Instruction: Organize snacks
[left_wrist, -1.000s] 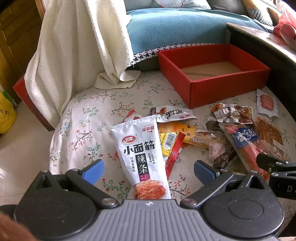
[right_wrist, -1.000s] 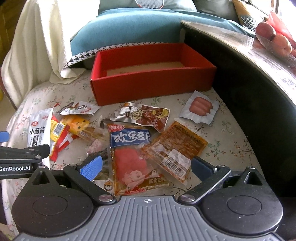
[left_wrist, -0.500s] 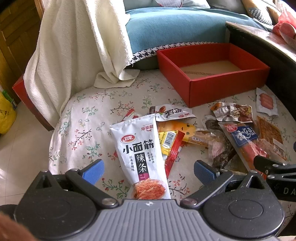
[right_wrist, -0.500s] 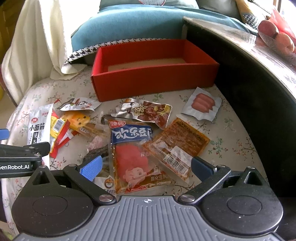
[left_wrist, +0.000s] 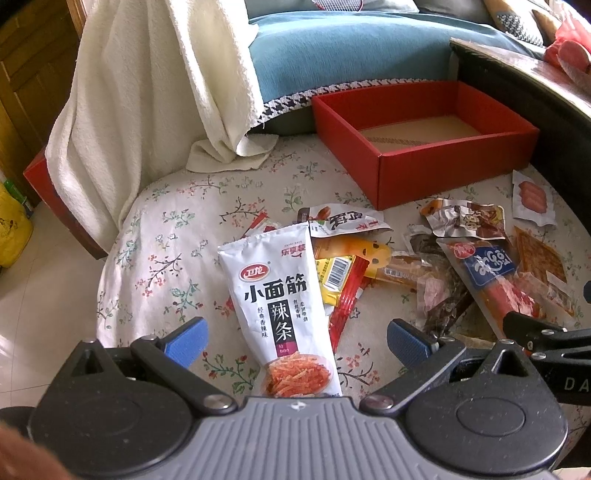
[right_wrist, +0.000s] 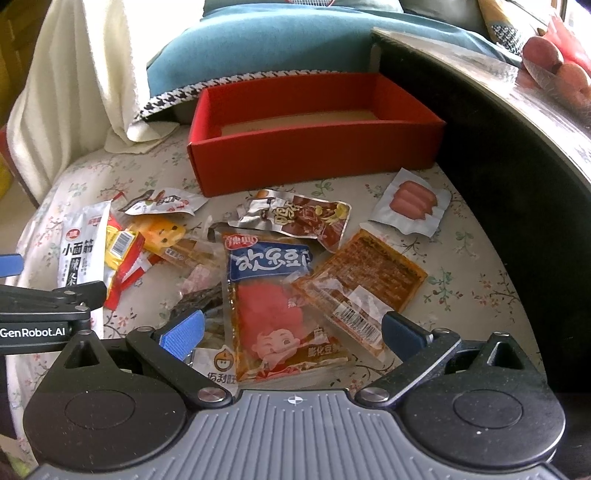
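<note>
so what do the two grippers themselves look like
The two look identical. The left gripper and right gripper each have a grey ribbed body, black linkage arms with silver pivot screws, round black side housings and blue fingertip pads. White GenRobot.AI lettering marks the left one's side. No cables or sleeves show.

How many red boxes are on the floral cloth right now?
1: the red box stands empty at the cloth's far edge, beyond the scattered snack packets; both grippers are open. A red object left of the towel is unclear.
</note>
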